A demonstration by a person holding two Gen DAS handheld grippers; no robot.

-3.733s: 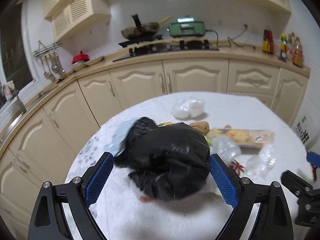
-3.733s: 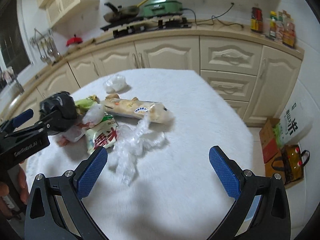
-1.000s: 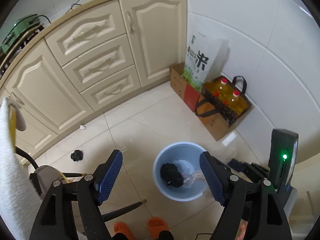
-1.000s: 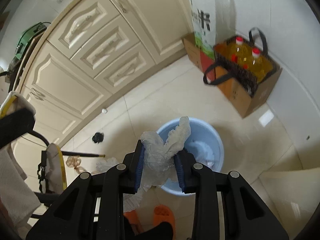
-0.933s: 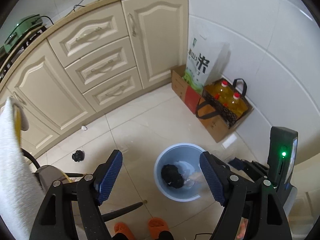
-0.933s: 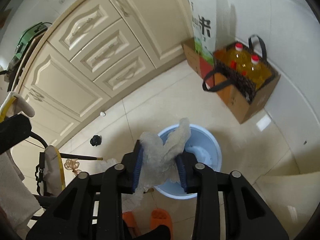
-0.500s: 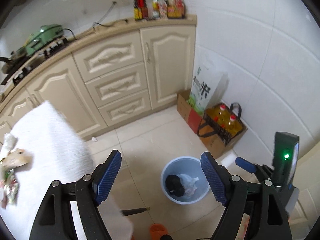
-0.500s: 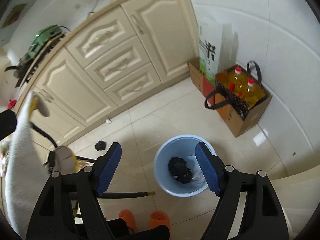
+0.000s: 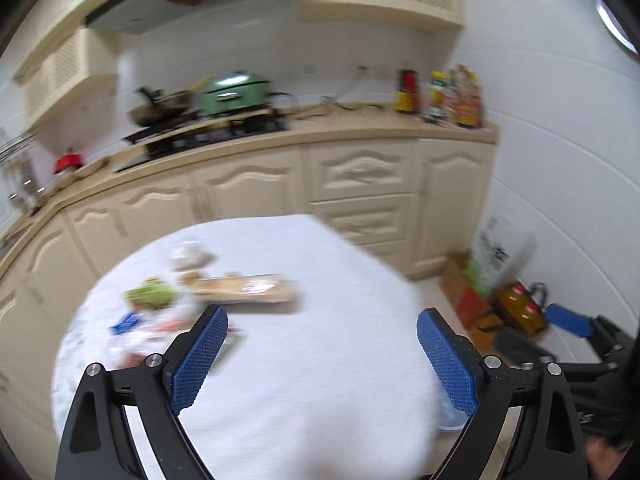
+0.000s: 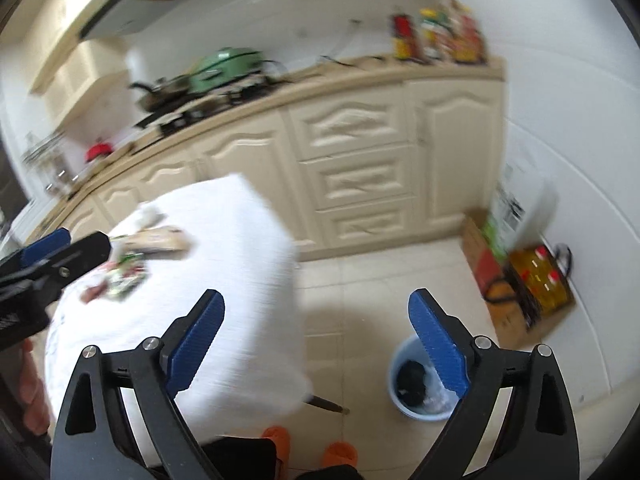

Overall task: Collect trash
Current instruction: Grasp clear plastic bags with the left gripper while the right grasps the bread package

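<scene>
My left gripper is open and empty above the white-clothed table. Blurred trash lies at the table's far left: a long bread packet, a green wrapper and a small clear bag. My right gripper is open and empty over the table's right edge and the floor. The blue bin stands on the floor right of the table, holding a black bag and clear plastic. The left gripper also shows in the right wrist view, and the right gripper in the left wrist view.
Cream cabinets and a counter with a stove, a green cooker and bottles run along the back. A cardboard box with oil bottles and a rice bag stand by the right wall. Orange slippers are on the floor below.
My right gripper opened and dropped the clear plastic into the bin. Both grippers then swung up from the bin toward the table; the left one now faces the table's trash.
</scene>
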